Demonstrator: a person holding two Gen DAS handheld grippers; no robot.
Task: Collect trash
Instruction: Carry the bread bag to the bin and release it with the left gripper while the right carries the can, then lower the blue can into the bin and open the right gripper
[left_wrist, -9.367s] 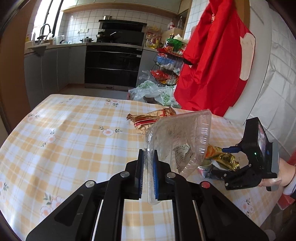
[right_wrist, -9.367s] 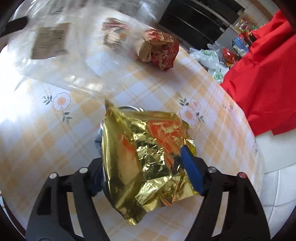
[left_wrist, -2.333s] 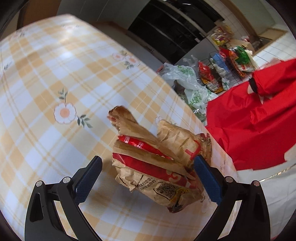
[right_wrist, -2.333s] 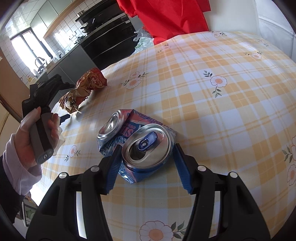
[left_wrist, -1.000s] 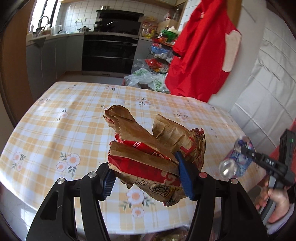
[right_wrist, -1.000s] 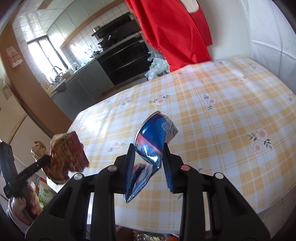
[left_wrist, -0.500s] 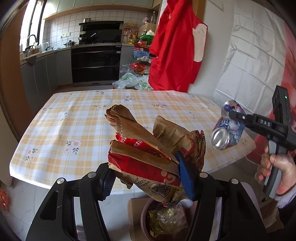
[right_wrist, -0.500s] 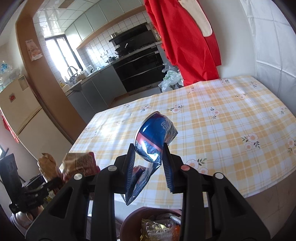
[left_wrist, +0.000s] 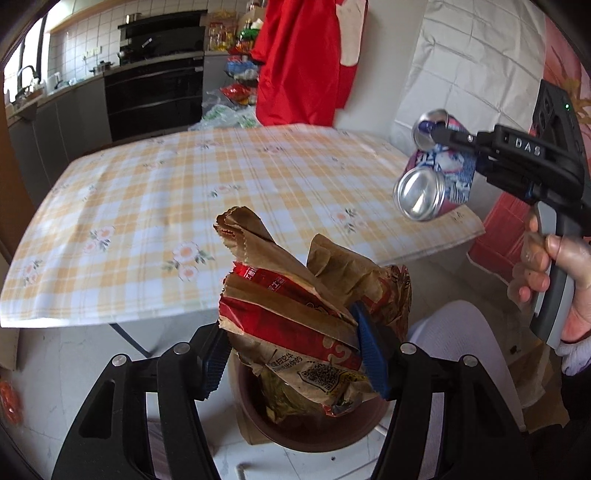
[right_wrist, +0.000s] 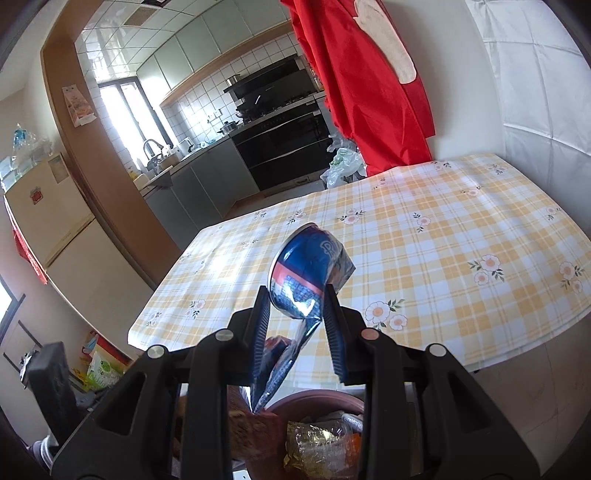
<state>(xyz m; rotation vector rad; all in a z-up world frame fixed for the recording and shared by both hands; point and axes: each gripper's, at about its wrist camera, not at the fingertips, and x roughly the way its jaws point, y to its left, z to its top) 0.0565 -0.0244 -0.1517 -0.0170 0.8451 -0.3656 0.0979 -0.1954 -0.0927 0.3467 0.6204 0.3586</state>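
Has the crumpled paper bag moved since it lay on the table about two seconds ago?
Yes. The paper bag, clamped in the left gripper, is now off the checked table, above the brown bin.

Paper bag (left_wrist: 306, 321) above bin (left_wrist: 317, 432), before table (left_wrist: 147, 206).

A rectangular table draped in a yellow-and-white checked cloth printed with small flowers (left_wrist: 155, 192) stands bare, its surface catching daylight. On the pale tiled floor (left_wrist: 51, 369) just off the table's near edge sits a round reddish-brown plastic bin (left_wrist: 317, 437), with crumpled wrappers inside it.
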